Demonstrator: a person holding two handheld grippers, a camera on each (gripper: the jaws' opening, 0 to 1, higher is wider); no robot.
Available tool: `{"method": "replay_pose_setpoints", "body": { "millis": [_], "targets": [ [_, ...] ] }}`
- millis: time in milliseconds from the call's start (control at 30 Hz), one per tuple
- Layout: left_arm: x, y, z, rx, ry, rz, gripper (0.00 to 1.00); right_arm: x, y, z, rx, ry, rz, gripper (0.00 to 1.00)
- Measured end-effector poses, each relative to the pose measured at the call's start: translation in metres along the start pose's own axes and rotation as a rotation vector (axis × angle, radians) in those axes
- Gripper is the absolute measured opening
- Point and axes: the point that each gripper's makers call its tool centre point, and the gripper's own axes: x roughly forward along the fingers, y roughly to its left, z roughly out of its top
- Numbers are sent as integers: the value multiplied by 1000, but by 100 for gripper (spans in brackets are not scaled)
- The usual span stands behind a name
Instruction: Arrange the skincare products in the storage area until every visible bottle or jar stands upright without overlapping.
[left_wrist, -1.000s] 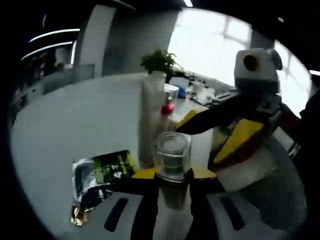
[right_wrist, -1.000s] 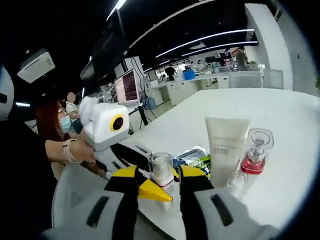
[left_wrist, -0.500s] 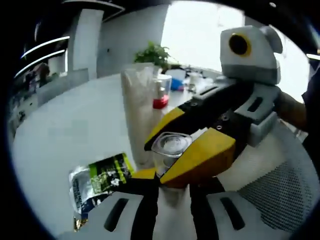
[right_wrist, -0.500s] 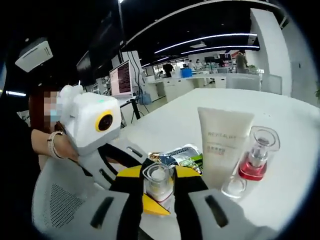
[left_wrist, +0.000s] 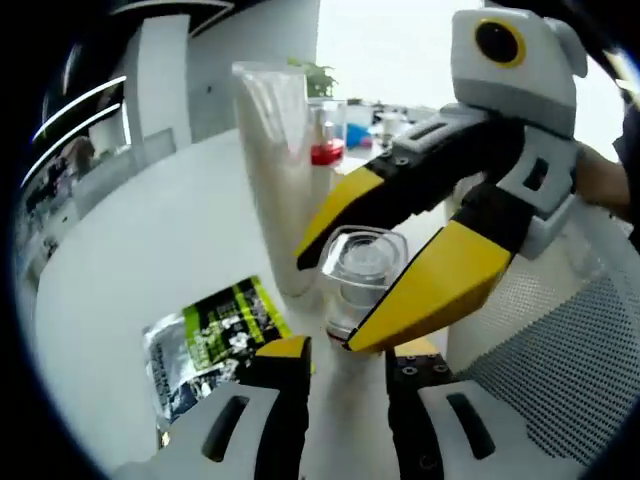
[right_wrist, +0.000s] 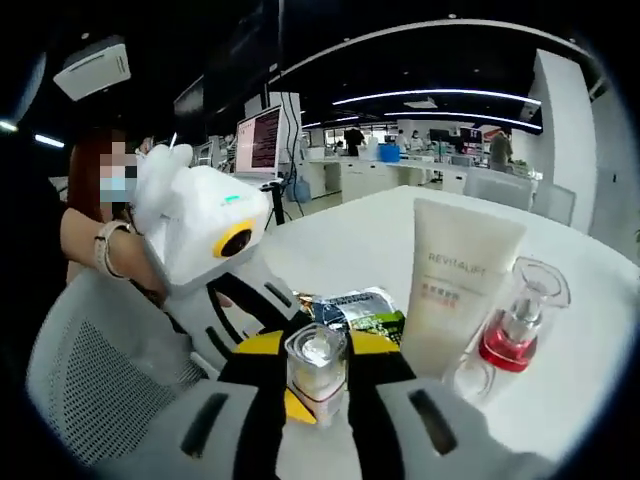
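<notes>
Right gripper view: right gripper (right_wrist: 316, 372) fingers pinching upright clear-capped bottle (right_wrist: 316, 365); left gripper (left_wrist: 345, 355) fingers spread

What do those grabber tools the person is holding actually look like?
Each hand-held gripper has black jaws with yellow tips on a light grey body with dark slots. The right hand-held gripper and the left hand-held gripper each carry a white box. The person wears a pale wristband.

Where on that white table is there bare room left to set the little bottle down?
Bare tabletop spreads beyond the green sachet, left of the white tube. It is crowded where tube, red-collared bottle and both grippers meet around the small clear-capped bottle.
</notes>
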Motion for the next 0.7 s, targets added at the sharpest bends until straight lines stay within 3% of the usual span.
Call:
{"method": "replay_pose_setpoints", "body": {
  "millis": [200,333,500,600,700],
  "targets": [
    [1,-1,-2,8,7,2,23,1,-1,0,32,-1,-2,24],
    [2,1,-2,-3,12,7,25,1,-2,-3,25,24,-8,30],
    [2,2,-2,15,14,17,26,-14,-2,-5,52,57,-9,35],
    [1,2,-7,24,38,20,27,-26,9,-5,15,82,34,33],
    [1,7,-18,33,102,56,30,-35,10,-17,-10,150,42,30]
  ]
}}
